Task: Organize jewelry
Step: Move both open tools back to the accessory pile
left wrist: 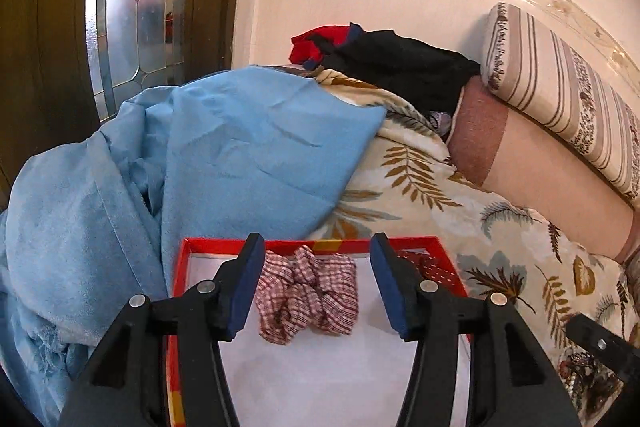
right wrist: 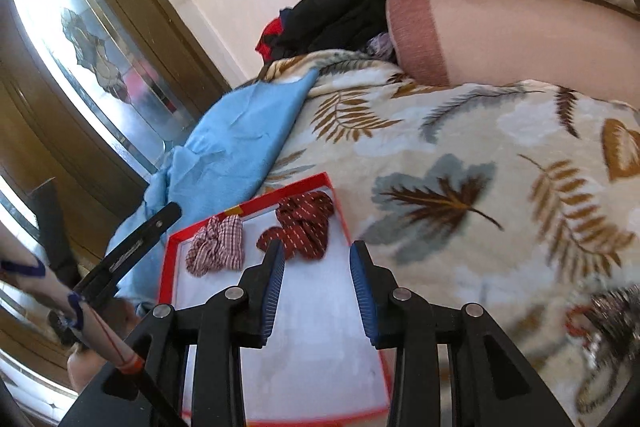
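Both fingers (left wrist: 256, 283) apart over red tray (left wrist: 178, 267); checked scrunchie (left wrist: 308, 293) between; blue cloth (left wrist: 224, 155) beside.

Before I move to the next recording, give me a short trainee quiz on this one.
1. True or false: the left gripper is shut on the checked scrunchie.
2. How many scrunchies lie in the red tray?
3. Which lies beside the tray, at its far left corner? A) blue cloth B) striped pillow C) black clothes

Key:
1. False; its fingers stand open on either side of it.
2. Two: the checked one and a dark red dotted scrunchie.
3. A
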The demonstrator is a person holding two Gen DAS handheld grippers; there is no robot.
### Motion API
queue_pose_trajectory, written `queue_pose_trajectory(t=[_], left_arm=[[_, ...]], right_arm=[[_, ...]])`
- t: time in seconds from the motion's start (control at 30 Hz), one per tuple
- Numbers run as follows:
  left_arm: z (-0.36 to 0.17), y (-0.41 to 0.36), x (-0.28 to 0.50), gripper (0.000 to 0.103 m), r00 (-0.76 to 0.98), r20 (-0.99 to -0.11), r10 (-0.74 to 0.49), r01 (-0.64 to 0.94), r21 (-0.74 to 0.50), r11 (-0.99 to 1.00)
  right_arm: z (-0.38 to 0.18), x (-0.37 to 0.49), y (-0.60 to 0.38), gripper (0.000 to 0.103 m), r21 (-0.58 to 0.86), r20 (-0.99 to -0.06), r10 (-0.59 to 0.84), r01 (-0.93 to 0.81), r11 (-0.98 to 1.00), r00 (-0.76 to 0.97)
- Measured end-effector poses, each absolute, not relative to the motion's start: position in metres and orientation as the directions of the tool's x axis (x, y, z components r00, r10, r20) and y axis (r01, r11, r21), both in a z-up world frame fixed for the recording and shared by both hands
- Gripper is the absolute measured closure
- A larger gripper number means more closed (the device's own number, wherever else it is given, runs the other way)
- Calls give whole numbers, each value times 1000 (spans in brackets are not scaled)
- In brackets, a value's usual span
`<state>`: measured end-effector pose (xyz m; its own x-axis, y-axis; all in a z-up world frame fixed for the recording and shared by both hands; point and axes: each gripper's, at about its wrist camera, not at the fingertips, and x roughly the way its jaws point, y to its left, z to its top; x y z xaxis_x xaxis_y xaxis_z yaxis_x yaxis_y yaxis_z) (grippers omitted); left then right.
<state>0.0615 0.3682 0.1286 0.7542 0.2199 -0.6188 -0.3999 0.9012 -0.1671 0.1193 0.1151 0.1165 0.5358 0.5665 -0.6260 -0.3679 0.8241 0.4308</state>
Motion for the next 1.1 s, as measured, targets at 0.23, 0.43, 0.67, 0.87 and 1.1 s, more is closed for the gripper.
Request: queue_pose_trajectory(t=[0.23, 0.43, 0.67, 0.87, 1.1], left_arm=[[137, 330, 52, 49, 773, -602, 200, -347, -138, 928], [138, 278, 44, 49, 795, -599, 94, -232, -157, 960], [129, 196, 34, 49, 782, -622, -25, -61, -117, 991], [110, 132, 15, 49, 740, -663, -116, 61, -106, 992], [77, 69, 2, 49, 667, -728, -156, 165, -60, 984]], right_arm=[[115, 87, 65, 66, 462, -611, 572, -340, 819, 548], [114, 58, 15, 66, 461, -609, 552, -312, 831, 570], [109, 25, -68, 65, 477, -606, 507, -229, 848, 614], [95, 2, -132, 65, 500, -600, 463, -145, 854, 653], [77, -9, -209, 61, 524, -603, 364, 9, 851, 710]])
